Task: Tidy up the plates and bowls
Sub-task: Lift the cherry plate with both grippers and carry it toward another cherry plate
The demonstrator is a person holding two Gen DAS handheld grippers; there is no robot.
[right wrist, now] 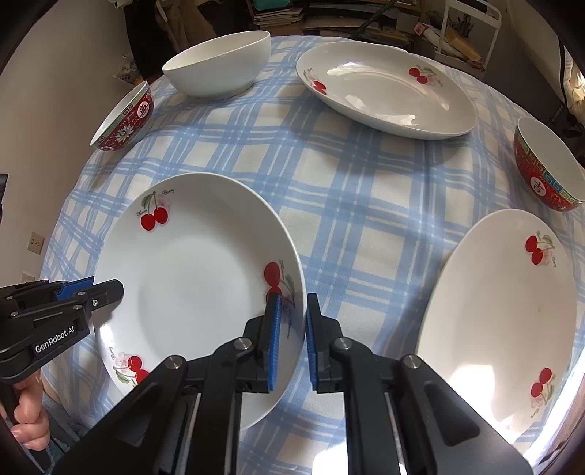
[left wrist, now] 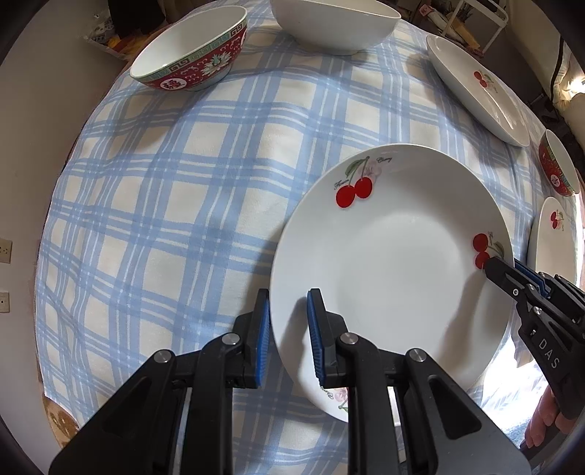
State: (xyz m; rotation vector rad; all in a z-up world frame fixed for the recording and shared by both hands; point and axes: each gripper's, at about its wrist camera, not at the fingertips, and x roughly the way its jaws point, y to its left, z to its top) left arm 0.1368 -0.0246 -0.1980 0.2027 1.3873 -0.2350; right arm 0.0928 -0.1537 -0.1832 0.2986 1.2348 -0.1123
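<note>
A white cherry-print plate (left wrist: 395, 277) lies on the checked tablecloth, also in the right wrist view (right wrist: 190, 292). My left gripper (left wrist: 289, 336) straddles its left rim, one finger over the plate and one outside, with a gap showing. My right gripper (right wrist: 292, 339) straddles its right rim the same way. Both look open around the rim. A second cherry plate (right wrist: 501, 321) lies at the near right, and an oval cherry plate (right wrist: 384, 91) at the back. A white bowl (right wrist: 219, 65) and two red patterned bowls (right wrist: 124, 120) (right wrist: 544, 168) stand around the edge.
The blue-and-cream checked tablecloth (right wrist: 365, 204) covers a round table. Shelves and clutter (right wrist: 365, 18) stand behind the table. A wall with outlets (right wrist: 36, 241) is at the left. The person's hand (right wrist: 29, 409) shows on the left gripper's handle.
</note>
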